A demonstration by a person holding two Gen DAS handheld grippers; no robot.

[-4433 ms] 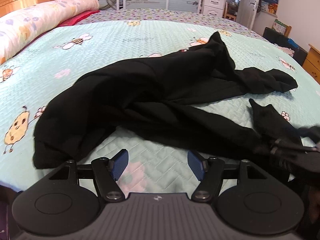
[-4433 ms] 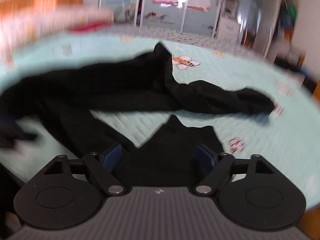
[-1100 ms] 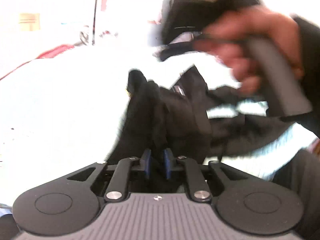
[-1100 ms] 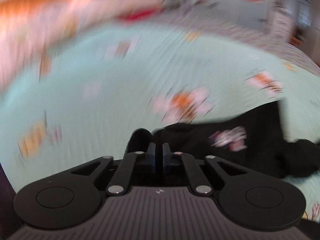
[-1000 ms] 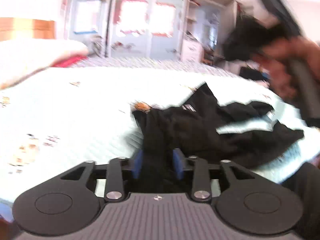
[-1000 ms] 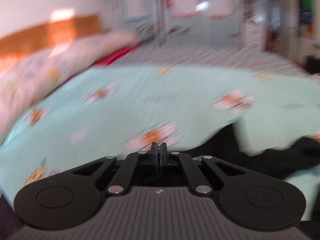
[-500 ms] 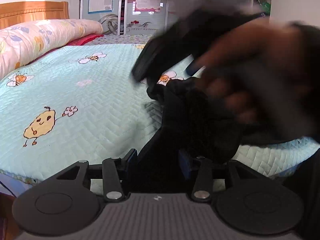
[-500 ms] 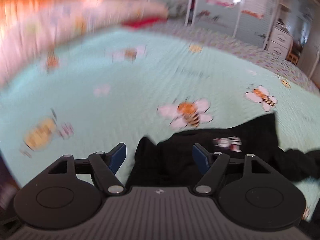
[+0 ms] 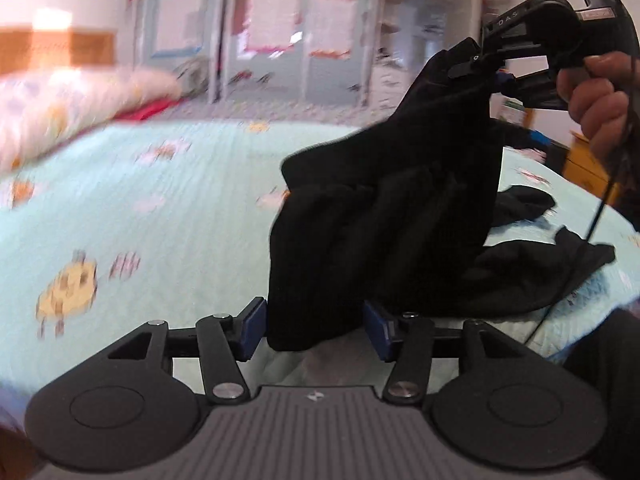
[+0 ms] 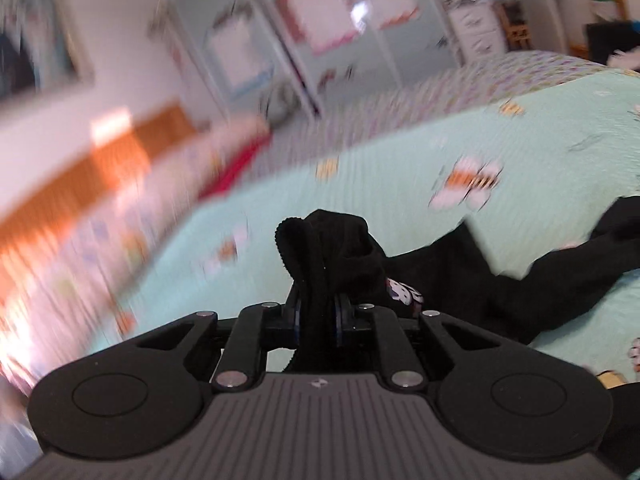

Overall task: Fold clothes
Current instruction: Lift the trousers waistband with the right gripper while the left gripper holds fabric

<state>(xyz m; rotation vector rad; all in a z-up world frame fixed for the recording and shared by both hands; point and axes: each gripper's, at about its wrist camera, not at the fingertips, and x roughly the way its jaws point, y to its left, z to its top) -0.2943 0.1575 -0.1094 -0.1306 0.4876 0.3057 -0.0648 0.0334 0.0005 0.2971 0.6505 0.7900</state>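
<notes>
Left wrist view: left claw (image 9: 314, 332) has just been opening, its jaws apart around a hanging fold of the black garment (image 9: 384, 216) above the bed (image 9: 160, 208). Right claw (image 10: 316, 322), just closing, pinches its bunched edge.

Garment (image 10: 340, 248) — now in right tongs (image 10: 318, 320)

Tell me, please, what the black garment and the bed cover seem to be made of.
Black garment: soft matte knit, probably cotton jersey; it drapes in limp folds and shows a ribbed hem.
Bed cover: quilted fabric, likely cotton or polyester; stitched zigzag lines and printed cartoon figures show.
</notes>
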